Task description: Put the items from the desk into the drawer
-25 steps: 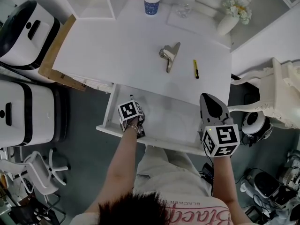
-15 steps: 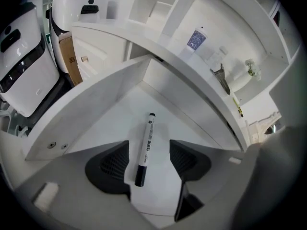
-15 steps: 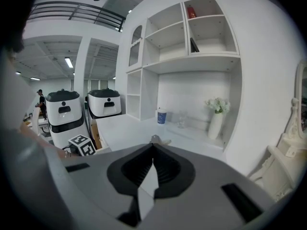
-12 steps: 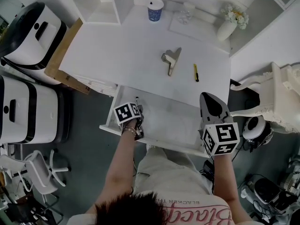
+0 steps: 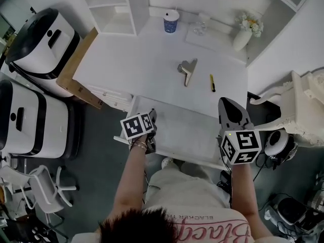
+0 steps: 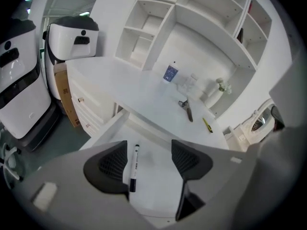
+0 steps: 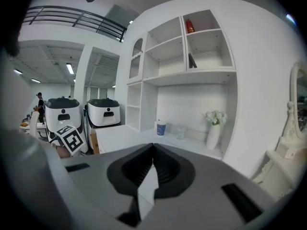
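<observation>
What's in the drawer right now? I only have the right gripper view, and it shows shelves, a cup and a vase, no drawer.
Observer: One pen lies flat on the drawer floor, near its left wall.
Operator: Is the left gripper holding it?
Observer: No. The left gripper has just been opening its jaws; they stand apart with the pen seen between them, and neither pad presses on it.
Operator: What's left on the desk?
Observer: A metal clip and a yellow tool lie side by side, apart, on the desk, toward its front right.
</observation>
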`<action>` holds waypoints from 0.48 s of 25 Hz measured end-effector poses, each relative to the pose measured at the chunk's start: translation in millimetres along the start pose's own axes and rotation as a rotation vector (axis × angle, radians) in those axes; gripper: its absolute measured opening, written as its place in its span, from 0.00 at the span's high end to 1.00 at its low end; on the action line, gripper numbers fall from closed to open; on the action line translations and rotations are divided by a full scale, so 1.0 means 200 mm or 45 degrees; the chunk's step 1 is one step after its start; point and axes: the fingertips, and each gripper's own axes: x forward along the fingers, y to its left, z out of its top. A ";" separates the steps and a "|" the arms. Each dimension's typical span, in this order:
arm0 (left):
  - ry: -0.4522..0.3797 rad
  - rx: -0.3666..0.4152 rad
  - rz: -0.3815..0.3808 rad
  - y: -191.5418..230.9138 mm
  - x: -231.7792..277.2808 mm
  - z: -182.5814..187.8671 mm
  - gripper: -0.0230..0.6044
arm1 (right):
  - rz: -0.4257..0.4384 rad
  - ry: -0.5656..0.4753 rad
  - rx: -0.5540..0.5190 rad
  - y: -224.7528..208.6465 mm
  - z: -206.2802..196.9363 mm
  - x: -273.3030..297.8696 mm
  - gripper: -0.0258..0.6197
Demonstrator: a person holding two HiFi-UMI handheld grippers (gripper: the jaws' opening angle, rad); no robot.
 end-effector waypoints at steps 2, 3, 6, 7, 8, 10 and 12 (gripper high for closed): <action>-0.060 0.048 -0.031 -0.06 -0.06 0.07 0.52 | -0.014 -0.017 -0.002 0.00 0.02 -0.03 0.95; -0.094 0.076 -0.047 -0.09 -0.10 0.11 0.52 | -0.021 -0.025 -0.005 0.00 0.04 -0.04 0.95; -0.196 0.168 -0.091 -0.18 -0.22 0.21 0.52 | -0.046 -0.052 -0.004 0.01 0.07 -0.09 0.95; -0.224 0.197 -0.103 -0.21 -0.26 0.24 0.52 | -0.055 -0.062 -0.002 0.01 0.08 -0.11 0.95; -0.248 0.224 -0.113 -0.24 -0.30 0.26 0.53 | -0.064 -0.073 0.000 0.01 0.09 -0.14 0.95; -0.295 0.273 -0.138 -0.29 -0.38 0.30 0.53 | -0.085 -0.091 0.003 0.01 0.10 -0.18 0.95; -0.352 0.326 -0.168 -0.34 -0.46 0.34 0.53 | -0.104 -0.103 0.007 0.01 0.10 -0.22 0.95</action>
